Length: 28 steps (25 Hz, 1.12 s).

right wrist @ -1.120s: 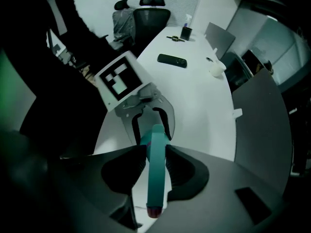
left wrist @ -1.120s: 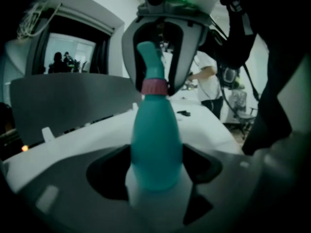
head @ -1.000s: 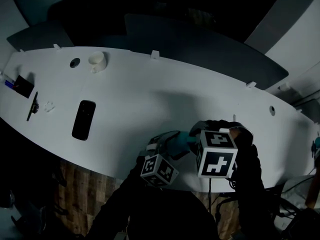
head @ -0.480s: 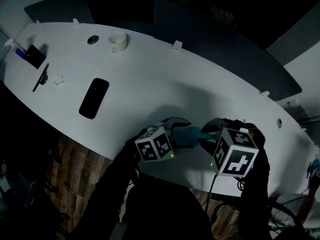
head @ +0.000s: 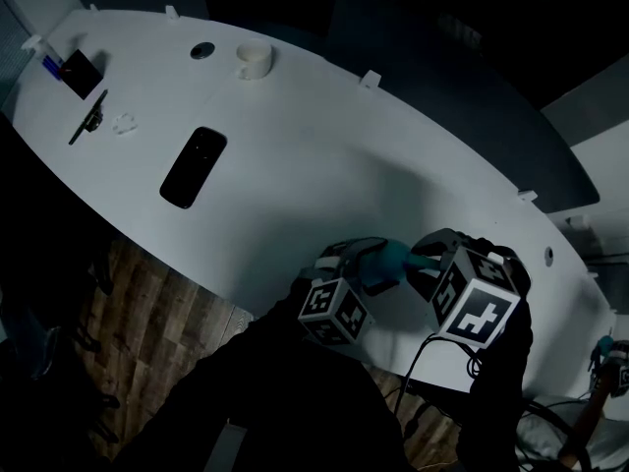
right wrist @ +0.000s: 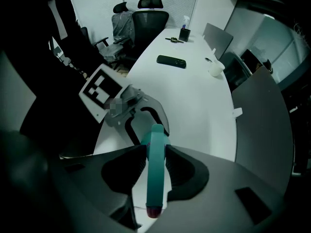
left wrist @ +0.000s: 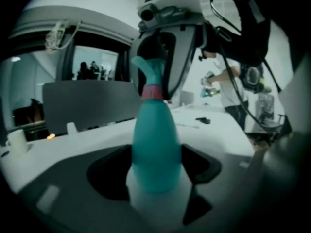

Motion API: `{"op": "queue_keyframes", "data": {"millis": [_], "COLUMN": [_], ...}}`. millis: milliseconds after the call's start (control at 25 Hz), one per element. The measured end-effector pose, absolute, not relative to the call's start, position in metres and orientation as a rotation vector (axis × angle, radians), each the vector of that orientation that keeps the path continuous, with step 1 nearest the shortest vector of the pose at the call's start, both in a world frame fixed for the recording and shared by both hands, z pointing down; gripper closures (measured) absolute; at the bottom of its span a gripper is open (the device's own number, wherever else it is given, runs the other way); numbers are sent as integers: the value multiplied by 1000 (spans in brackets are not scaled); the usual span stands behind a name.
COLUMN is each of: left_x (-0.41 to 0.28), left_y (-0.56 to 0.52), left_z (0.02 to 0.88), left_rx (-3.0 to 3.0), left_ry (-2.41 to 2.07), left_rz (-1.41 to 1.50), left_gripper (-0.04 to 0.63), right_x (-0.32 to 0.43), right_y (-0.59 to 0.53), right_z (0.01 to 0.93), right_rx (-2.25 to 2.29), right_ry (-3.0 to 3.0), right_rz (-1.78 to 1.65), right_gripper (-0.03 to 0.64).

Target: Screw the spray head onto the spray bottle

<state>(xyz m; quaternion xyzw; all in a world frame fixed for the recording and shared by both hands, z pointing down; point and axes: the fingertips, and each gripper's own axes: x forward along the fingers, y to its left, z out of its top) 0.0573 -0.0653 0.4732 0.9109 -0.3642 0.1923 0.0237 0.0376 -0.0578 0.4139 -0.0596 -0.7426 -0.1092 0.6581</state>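
A teal spray bottle (left wrist: 154,149) stands upright between the left gripper's (left wrist: 155,165) jaws, whose dark pads press its lower body; these jaws have just been closing on it. A teal spray head (left wrist: 145,72) with a pink collar (left wrist: 151,91) sits on the bottle's neck. The right gripper (right wrist: 156,157) comes down from above and is shut on the spray head (right wrist: 156,174). In the head view the two grippers meet at the bottle (head: 385,262) over the table's near edge, the left gripper (head: 366,268) on the left and the right gripper (head: 421,260) on the right.
On the white curved table (head: 324,165) lie a black phone (head: 193,166), a white cup (head: 254,60), a pen (head: 86,124) and a black holder (head: 81,72), all far left of the grippers. Wooden floor (head: 167,303) shows below the near edge. Office chairs (right wrist: 146,13) stand at the table's far end.
The head view has swung, so the table sits differently in the picture. The left gripper's marker cube swung up beside the bottle, then back down. The right gripper stays on the spray head.
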Motion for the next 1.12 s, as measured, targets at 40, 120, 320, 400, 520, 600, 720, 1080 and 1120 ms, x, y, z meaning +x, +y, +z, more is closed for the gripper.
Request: {"op": "queue_keyframes", "data": {"millis": [40, 120, 320, 400, 520, 600, 720, 1080, 1120], "left_x": [56, 56, 46, 41, 50, 55, 56, 56, 56], "left_y": [-66, -65, -57, -60, -61, -60, -59, -63, -64], "left_z": [473, 475, 461, 455, 457, 459, 459, 460, 459], "left_rx": [2764, 2680, 2832, 2919, 3025, 3041, 3030, 2963, 2933], "left_ry": [-1233, -1377, -1090, -857, -527, -349, -226, -896, -989], "left_rz": [591, 579, 311, 273, 365, 397, 398, 358, 359], "left_gripper": [267, 265, 265, 265, 267, 279, 278, 279, 278], "right_x": [36, 36, 36, 34, 34, 34, 34, 35, 36], "right_y": [-57, -56, -55, -55, -54, -54, -53, -57, -58], "right_z": [414, 414, 413, 412, 412, 413, 413, 414, 414], "right_rx": [-138, -147, -159, -167, -189, -206, -223, -162, -159], "right_ry": [-1679, -1673, -1687, -1699, -1693, -1685, -1695, -1716, -1710], "right_rz": [-252, -255, -256, -257, -263, -277, -272, -241, -243], "right_gripper": [486, 486, 486, 486, 486, 486, 486, 486, 486]}}
